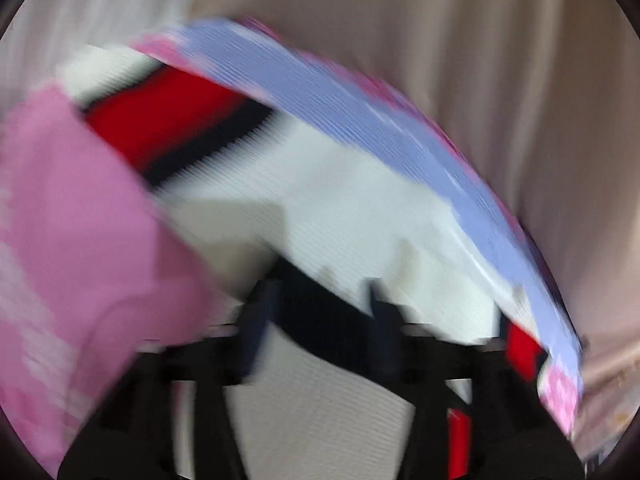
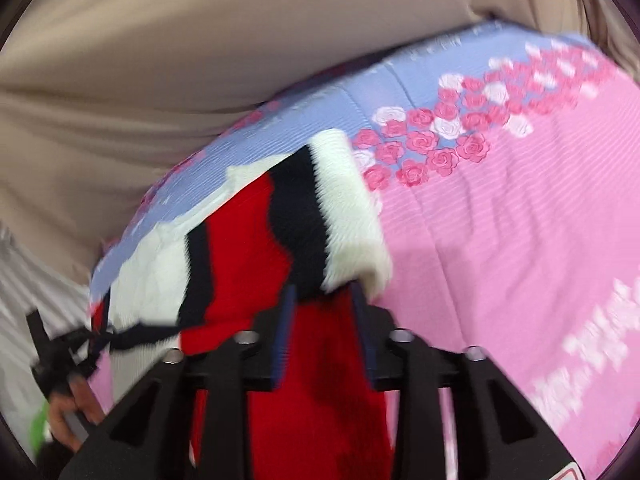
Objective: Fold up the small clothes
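A small knit sweater with white, red and navy stripes lies on a pink and lavender bed cover. My right gripper is shut on its red and white striped part. My left gripper is shut on the white and navy edge of the same sweater; this view is heavily blurred. The left gripper also shows in the right wrist view, at the sweater's far left end, with the person's hand below it.
The bed cover is pink with a rose print and white lettering, with a lavender band along its edge. Beige curtains hang behind the bed. A white striped fabric shows at the left.
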Available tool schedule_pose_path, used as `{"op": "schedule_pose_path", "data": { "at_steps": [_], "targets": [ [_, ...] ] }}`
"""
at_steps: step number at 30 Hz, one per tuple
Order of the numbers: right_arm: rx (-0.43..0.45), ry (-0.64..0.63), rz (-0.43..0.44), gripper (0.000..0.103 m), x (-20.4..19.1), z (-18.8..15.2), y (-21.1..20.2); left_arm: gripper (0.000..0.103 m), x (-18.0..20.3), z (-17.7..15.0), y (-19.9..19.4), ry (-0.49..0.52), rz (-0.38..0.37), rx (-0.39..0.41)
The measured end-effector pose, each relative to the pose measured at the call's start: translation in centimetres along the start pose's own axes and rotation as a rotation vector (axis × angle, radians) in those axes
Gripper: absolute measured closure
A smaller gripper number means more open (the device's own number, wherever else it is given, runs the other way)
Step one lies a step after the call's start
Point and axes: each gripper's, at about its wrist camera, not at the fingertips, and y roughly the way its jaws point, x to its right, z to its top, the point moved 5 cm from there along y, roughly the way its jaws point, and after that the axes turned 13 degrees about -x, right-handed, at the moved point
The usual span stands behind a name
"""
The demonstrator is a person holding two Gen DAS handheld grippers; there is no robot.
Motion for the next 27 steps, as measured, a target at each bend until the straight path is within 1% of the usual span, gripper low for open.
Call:
{"op": "schedule_pose_path", "data": {
  "at_steps": [1, 2, 3, 5, 7, 9, 10, 11, 12, 13, 14, 15, 16, 17, 18, 20, 22, 23, 24, 25, 26, 27],
  "targets": [
    [-0.004, -0.034, -0.018, 0.062, -0.7, -1.4, -0.7, 0.039, -2.3, 1.6, -1.0, -0.041, 0.025, 0.043],
    [-0.018, -0.071, -0.036, 0.061, -1.4, -2.8, -1.2, 0.035, -4.3, 2.8, -1.3, -0.076, 0.045, 0.068],
    [-0.034, -0.103, -0.049, 0.06, -1.8, -4.1, -1.6, 0.035, -7.0, 4.7, -1.7, -0.131, 0.071, 0.082],
    [-0.078, -0.173, -0.07, 0.058, -3.6, -7.6, -1.8, 0.035, -11.6, 8.1, -1.8, -0.232, 0.085, 0.093],
    [-0.135, -0.223, -0.066, 0.058, -5.5, -11.0, -1.3, 0.035, -16.3, 11.3, -1.3, -0.323, 0.121, 0.099],
    [-0.197, -0.236, -0.037, 0.058, -6.9, -13.7, -0.3, 0.035, -19.8, 13.5, -0.5, -0.391, 0.165, 0.102],
    [-0.236, -0.239, -0.024, 0.058, -7.9, -14.9, 0.3, 0.036, -21.2, 14.0, -0.3, -0.42, 0.172, 0.097],
    [-0.262, -0.243, -0.022, 0.058, -8.5, -16.0, 0.6, 0.043, -22.6, 14.6, 0.4, -0.462, 0.17, 0.082],
    [-0.282, -0.251, -0.019, 0.058, -9.1, -16.8, 0.9, 0.049, -23.5, 15.2, 0.9, -0.484, 0.151, 0.067],
    [-0.3, -0.268, -0.019, 0.058, -10.0, -17.6, 1.1, 0.062, -24.0, 15.3, 1.5, -0.496, 0.132, 0.053],
    [-0.305, -0.285, -0.027, 0.058, -10.7, -18.3, 0.9, 0.079, -24.0, 15.5, 1.4, -0.491, 0.146, 0.067],
    [-0.306, -0.299, -0.037, 0.058, -11.1, -18.6, 0.8, 0.09, -23.6, 15.9, 1.7, -0.461, 0.128, 0.06],
    [-0.307, -0.312, -0.044, 0.057, -11.5, -18.8, 0.7, 0.095, -23.4, 16.5, 1.8, -0.435, 0.124, 0.032],
    [-0.305, -0.316, -0.049, 0.056, -11.6, -18.7, 0.7, 0.097, -22.7, 16.9, 1.6, -0.413, 0.152, 0.036],
    [-0.3, -0.314, -0.055, 0.056, -11.7, -18.5, 0.5, 0.097, -21.4, 17.2, 0.7, -0.378, 0.164, 0.069],
    [-0.288, -0.306, -0.059, 0.056, -11.8, -18.1, 0.4, 0.098, -17.9, 18.0, -1.8, -0.293, 0.137, 0.133],
    [-0.262, -0.297, -0.059, 0.056, -11.6, -17.7, -0.3, 0.098, -11.6, 17.4, -5.2, -0.145, 0.085, 0.205],
    [-0.249, -0.293, -0.057, 0.055, -11.4, -17.3, -0.5, 0.098, -8.2, 16.6, -6.9, -0.066, 0.056, 0.236],
    [-0.24, -0.289, -0.057, 0.055, -11.2, -17.0, -0.6, 0.098, -4.0, 15.2, -8.5, 0.027, 0.01, 0.262],
    [-0.232, -0.284, -0.058, 0.055, -11.0, -16.6, -0.8, 0.098, 0.1, 13.3, -9.7, 0.117, -0.037, 0.272],
    [-0.221, -0.278, -0.06, 0.055, -10.8, -16.2, -1.0, 0.098, 4.6, 10.5, -10.7, 0.215, -0.096, 0.26],
    [-0.204, -0.266, -0.057, 0.055, -10.4, -15.8, -1.3, 0.098, 7.6, 8.1, -10.9, 0.279, -0.141, 0.236]
  ]
}}
